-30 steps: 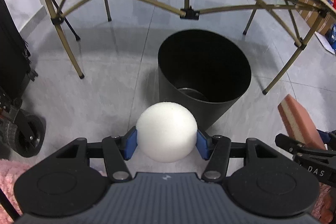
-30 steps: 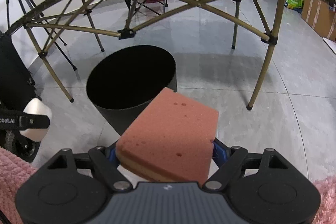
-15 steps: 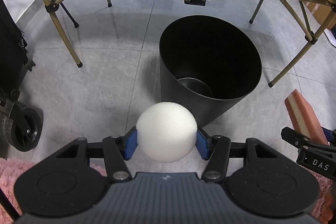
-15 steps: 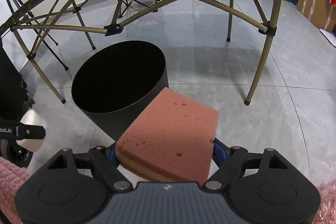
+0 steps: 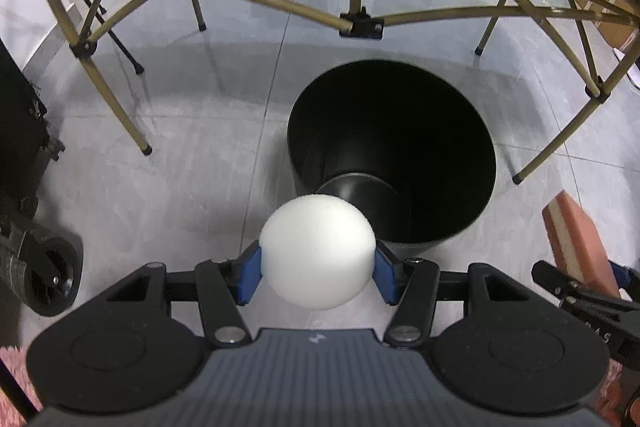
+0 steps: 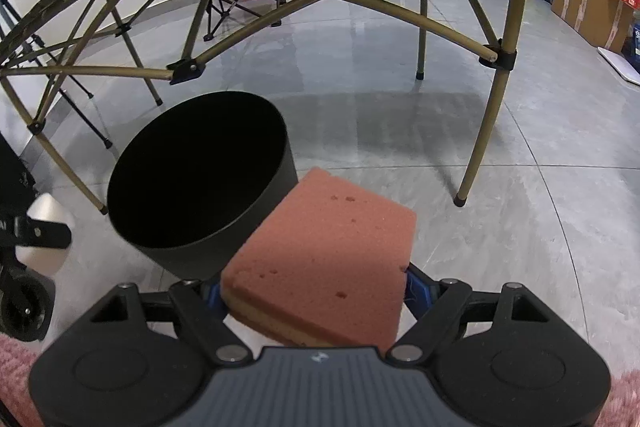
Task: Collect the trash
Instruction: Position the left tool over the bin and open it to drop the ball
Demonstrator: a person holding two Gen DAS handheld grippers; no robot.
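Note:
A white foam ball (image 5: 318,251) sits between the blue pads of my left gripper (image 5: 318,273), which is shut on it just short of the near rim of a black round bin (image 5: 472,143). The bin stands on the grey floor with its dark inside showing. My right gripper (image 6: 316,287) is shut on a pink sponge (image 6: 324,259) with a tan underside, held to the right of the bin (image 6: 256,223). The sponge (image 5: 576,243) also shows at the right edge of the left wrist view, and the ball (image 6: 44,231) at the left edge of the right wrist view.
A folding table frame with olive legs (image 5: 120,111) arches over the bin; one leg (image 6: 484,131) stands right of the sponge. A black wheeled cart (image 5: 44,279) is at the left. Pink carpet (image 6: 16,367) lies at the near edge. Boxes (image 6: 588,3) stand far right.
Both grippers have moved forward toward the bin, which now looks larger and closer. More of the bin's inside shows in the left wrist view. Ball and sponge stay gripped.

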